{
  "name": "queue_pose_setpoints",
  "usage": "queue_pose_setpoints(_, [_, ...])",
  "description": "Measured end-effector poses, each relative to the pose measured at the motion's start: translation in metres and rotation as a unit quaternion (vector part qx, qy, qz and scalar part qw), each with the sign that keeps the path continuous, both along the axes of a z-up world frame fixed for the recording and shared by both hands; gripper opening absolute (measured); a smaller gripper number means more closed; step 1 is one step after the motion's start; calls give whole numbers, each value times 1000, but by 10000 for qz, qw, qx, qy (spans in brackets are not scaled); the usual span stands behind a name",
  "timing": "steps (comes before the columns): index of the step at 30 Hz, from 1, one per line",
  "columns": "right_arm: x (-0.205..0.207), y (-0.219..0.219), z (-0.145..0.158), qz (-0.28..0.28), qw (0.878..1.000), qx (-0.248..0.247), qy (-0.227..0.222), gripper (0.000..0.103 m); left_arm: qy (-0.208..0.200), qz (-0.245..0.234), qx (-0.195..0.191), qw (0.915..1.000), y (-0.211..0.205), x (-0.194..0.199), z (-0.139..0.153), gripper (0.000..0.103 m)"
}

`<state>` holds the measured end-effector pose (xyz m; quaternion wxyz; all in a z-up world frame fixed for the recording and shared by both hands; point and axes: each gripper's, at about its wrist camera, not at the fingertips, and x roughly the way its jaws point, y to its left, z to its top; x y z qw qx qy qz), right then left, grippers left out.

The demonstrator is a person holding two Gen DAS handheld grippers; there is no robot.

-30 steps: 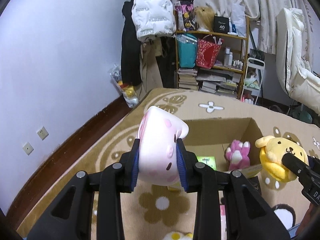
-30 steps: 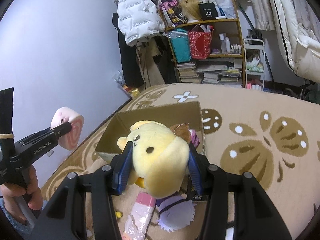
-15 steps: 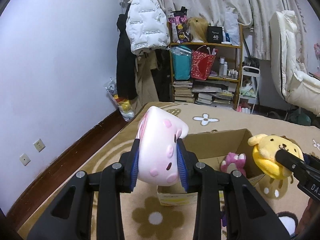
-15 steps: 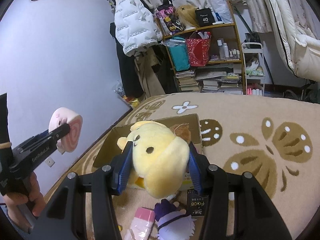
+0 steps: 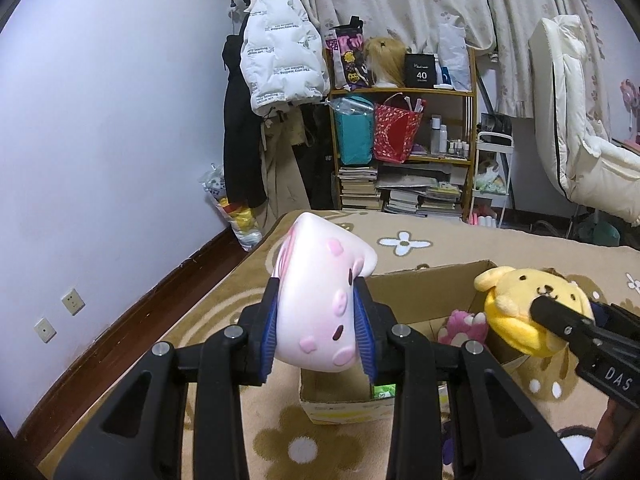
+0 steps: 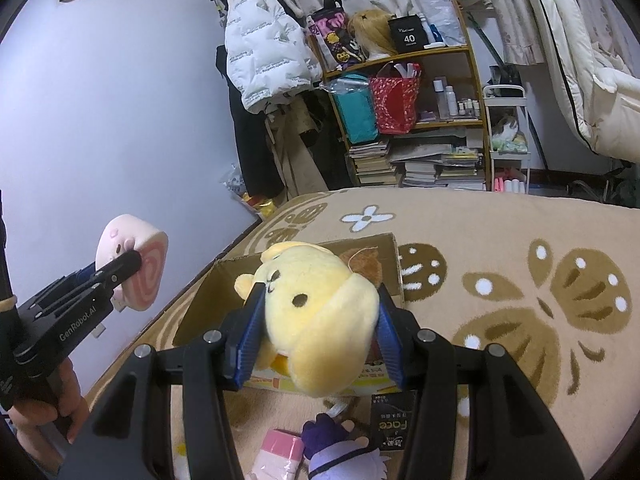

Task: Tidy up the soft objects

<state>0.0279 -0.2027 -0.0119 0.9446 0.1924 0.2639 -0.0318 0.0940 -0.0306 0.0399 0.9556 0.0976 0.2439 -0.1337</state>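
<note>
My left gripper (image 5: 318, 332) is shut on a pink roll-cake plush (image 5: 320, 300), held high above the rug; it also shows in the right wrist view (image 6: 134, 266). My right gripper (image 6: 318, 328) is shut on a yellow dog plush (image 6: 316, 312), seen in the left wrist view (image 5: 532, 316) to the right of the pink one. An open cardboard box (image 5: 424, 292) sits on the rug below and ahead of both, with a magenta plush (image 5: 462, 324) inside.
A purple-haired plush (image 6: 344, 448), a pink packet (image 6: 278, 450) and a black packet (image 6: 390, 420) lie on the flower-patterned rug (image 6: 520, 280) before the box. A cluttered shelf (image 5: 404, 148), hanging coats (image 5: 280, 72) and a white chair (image 5: 580, 128) stand behind. The wall (image 5: 100, 160) runs along the left.
Both grippers have lifted and pulled back with their plushes; the box now sits lower and further off in both views.
</note>
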Motion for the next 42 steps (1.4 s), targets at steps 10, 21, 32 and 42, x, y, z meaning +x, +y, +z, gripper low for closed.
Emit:
queue_pose_setpoints(10, [23, 1, -9, 162, 9997, -78, 147, 54, 122, -40, 61, 9999, -6, 10, -11, 33])
queue_pose_setpoints(21, [38, -6, -30, 93, 9992, 56, 373, 55, 578, -131, -152, 9981, -6, 27, -29, 34])
queue_pose_setpoints(32, [53, 3, -47, 243, 9979, -160, 586, 56, 1191, -241, -406, 9918, -5, 40, -57, 35])
queue_pose_setpoints(42, [57, 5, -54, 263, 9972, -205, 675, 62, 1114, 57, -86, 9937, -5, 42, -62, 57])
